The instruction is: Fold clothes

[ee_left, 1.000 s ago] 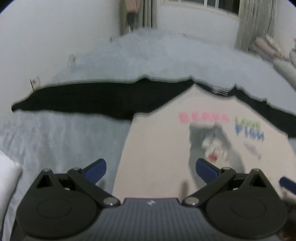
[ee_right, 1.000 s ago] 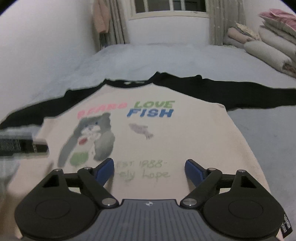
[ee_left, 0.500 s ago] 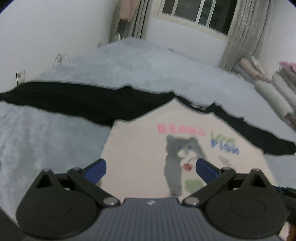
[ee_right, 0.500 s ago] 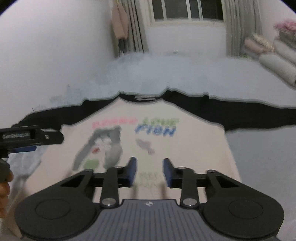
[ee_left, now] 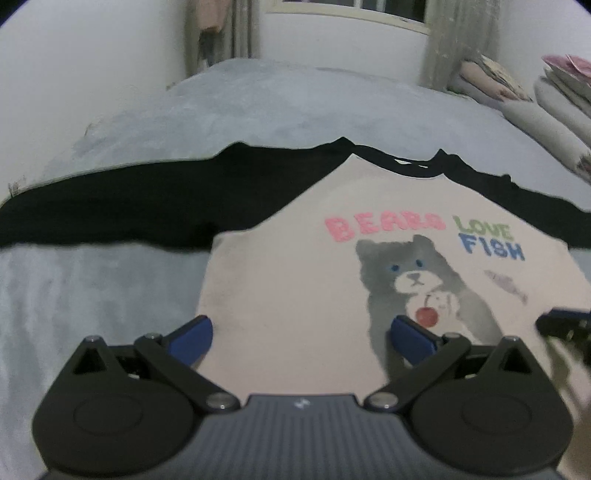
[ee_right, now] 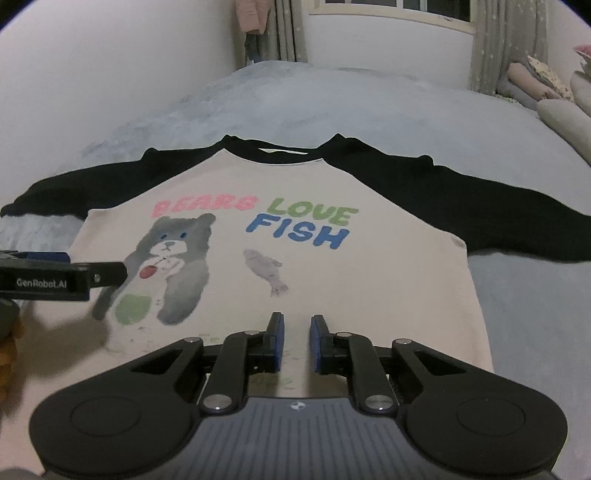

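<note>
Since a second ago the right gripper (ee_right: 294,341) has narrowed its fingers to a slim gap, nothing between them, low over the shirt (ee_right: 332,280) hem; the left gripper (ee_left: 301,334) stays spread wide, clasping nothing, and now faces the bear print squarely. The shirt lies flat on the bed (ee_right: 332,99), sleeves out. Hem text hides behind the right fingers. Curtains (ee_right: 291,29) and window sit at top, folded bedding (ee_left: 554,110) upper right.

Grey bed (ee_right: 369,107) — white walls (ee_right: 110,66), curtained window (ee_right: 395,14) behind.
</note>
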`<state>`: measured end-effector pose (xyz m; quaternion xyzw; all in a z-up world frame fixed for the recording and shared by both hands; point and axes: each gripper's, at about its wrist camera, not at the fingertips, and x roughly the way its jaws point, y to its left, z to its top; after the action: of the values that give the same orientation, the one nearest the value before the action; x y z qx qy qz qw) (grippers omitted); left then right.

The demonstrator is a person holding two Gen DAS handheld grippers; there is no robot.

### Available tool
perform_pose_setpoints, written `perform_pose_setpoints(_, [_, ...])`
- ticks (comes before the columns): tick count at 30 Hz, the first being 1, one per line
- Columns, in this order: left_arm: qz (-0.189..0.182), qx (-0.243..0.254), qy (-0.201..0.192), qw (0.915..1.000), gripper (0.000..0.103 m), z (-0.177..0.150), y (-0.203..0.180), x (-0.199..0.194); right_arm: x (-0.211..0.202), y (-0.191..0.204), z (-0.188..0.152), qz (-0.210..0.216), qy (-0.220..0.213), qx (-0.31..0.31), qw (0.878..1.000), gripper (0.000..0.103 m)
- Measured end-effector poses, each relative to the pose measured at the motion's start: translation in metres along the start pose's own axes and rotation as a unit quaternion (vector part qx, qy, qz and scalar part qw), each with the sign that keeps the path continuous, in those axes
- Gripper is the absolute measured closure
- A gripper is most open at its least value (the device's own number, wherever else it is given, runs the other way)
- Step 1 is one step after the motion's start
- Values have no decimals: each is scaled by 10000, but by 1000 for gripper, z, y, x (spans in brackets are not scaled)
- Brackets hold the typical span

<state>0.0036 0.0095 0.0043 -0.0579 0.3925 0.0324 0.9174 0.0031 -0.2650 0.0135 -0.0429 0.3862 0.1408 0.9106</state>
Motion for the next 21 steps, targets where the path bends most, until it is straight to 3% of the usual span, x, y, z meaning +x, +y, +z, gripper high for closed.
perform_pose_setpoints(8, [122,-1391,-23,9902,0,16,79,-21,23,13,27,-26,-50,94,9999,88])
perform_pose_setpoints(13, [197,-2248,-38,9742,0,25,129,-34,54,60,60,253,-123,-201,9994,88])
perform_pose_setpoints(15, [362,-2758,-115,9605,0,24,154,-38,67,79,73,368,-153,-320,9987,88])
perform_pose_setpoints(17, [258,-3092,-173,9505,0,21,168,-38,80,98,86,483,-183,-440,9977,88])
perform_pose_setpoints(21, [256,-3151,-341,9481,0,24,169,-44,98,142,106,912,-321,-719,9927,88])
